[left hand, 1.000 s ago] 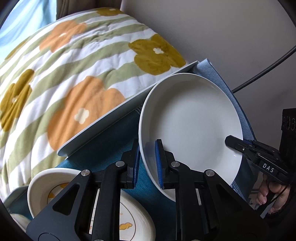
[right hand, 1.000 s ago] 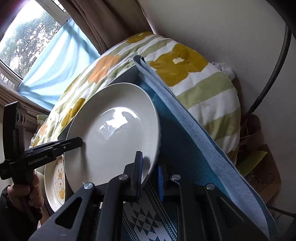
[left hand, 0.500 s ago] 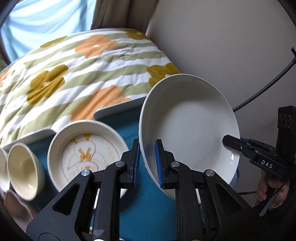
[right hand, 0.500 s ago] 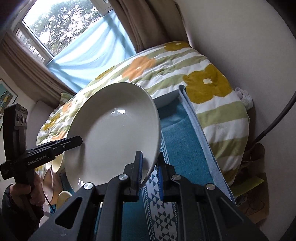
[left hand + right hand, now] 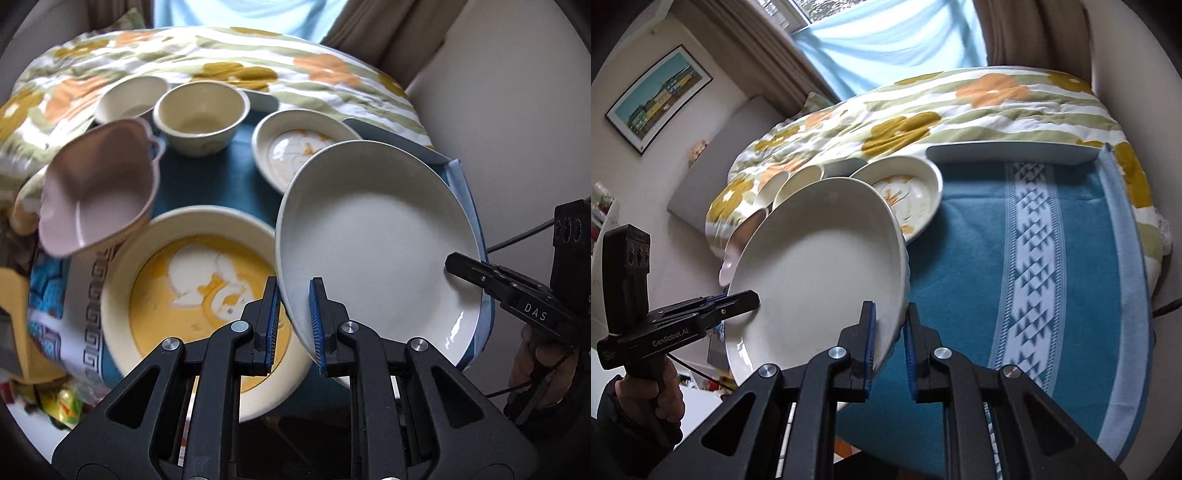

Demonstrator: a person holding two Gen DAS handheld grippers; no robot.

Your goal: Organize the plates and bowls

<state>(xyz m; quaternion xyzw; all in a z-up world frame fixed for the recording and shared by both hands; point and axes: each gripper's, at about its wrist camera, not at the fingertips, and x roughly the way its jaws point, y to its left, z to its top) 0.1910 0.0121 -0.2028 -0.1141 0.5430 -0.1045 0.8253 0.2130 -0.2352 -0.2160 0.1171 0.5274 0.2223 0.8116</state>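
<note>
A large plain white plate (image 5: 376, 236) is held tilted in the air by both grippers. My left gripper (image 5: 293, 325) is shut on its left rim. My right gripper (image 5: 889, 347) is shut on the opposite rim of the plate (image 5: 820, 273); it also shows in the left wrist view (image 5: 465, 267). Below the plate lies a large yellow patterned plate (image 5: 192, 295). Farther back sit a smaller patterned plate (image 5: 295, 147), two cream bowls (image 5: 201, 114) (image 5: 129, 98) and a pink handled bowl (image 5: 98, 188).
The dishes sit on a table covered by a blue cloth (image 5: 1015, 258) with a white patterned stripe. A bed with a flowered quilt (image 5: 923, 107) lies behind it. A pale tray edge (image 5: 1012, 153) runs along the table's far side. A wall is on the right.
Both grippers have carried the white plate leftward and lower over the table. The large yellow plate, bowls and pink bowl have come into the left wrist view.
</note>
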